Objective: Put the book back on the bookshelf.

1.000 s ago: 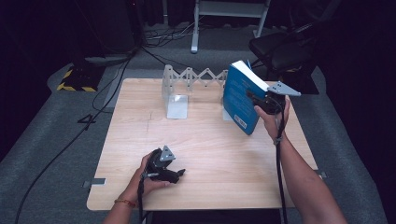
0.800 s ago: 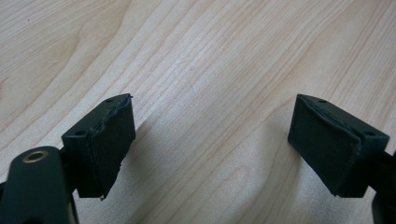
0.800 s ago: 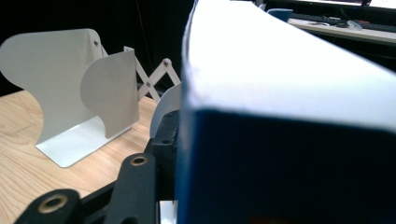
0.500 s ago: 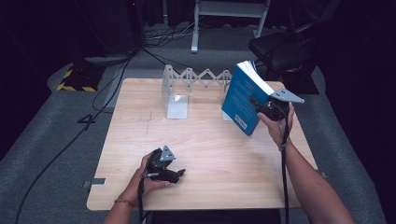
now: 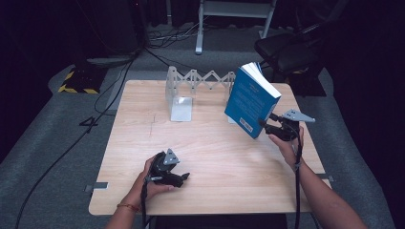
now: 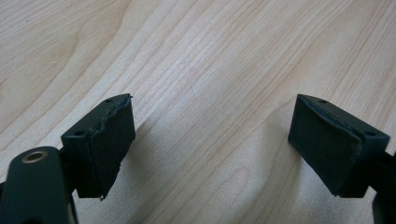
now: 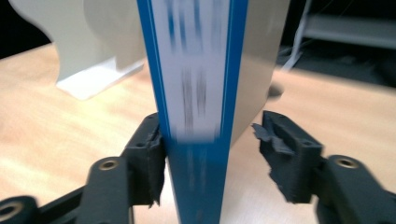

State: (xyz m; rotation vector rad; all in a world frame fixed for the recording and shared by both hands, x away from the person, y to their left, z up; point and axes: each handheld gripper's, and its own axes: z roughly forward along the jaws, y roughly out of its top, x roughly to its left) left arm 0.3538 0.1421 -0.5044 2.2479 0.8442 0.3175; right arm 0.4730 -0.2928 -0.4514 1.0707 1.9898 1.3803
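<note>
Right claw: jaws have just been opening; in the right gripper view one pad touches the book's spine, the other stands clear.
Book: blue, tilted, lower corner near the worktop, just in front of the folding rack.
Left claw: jaws apart, nothing between, resting low at the near edge.
Key relation: book's long axis rises up and back from the right claw, the nearer hand.

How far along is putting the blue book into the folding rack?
Done: the book has reached the rack end of the table, tilted. In hand: the right gripper jaws have just been opening; one pad touches the spine, the other stands apart. Left: standing it upright. The left gripper rests open.
</note>
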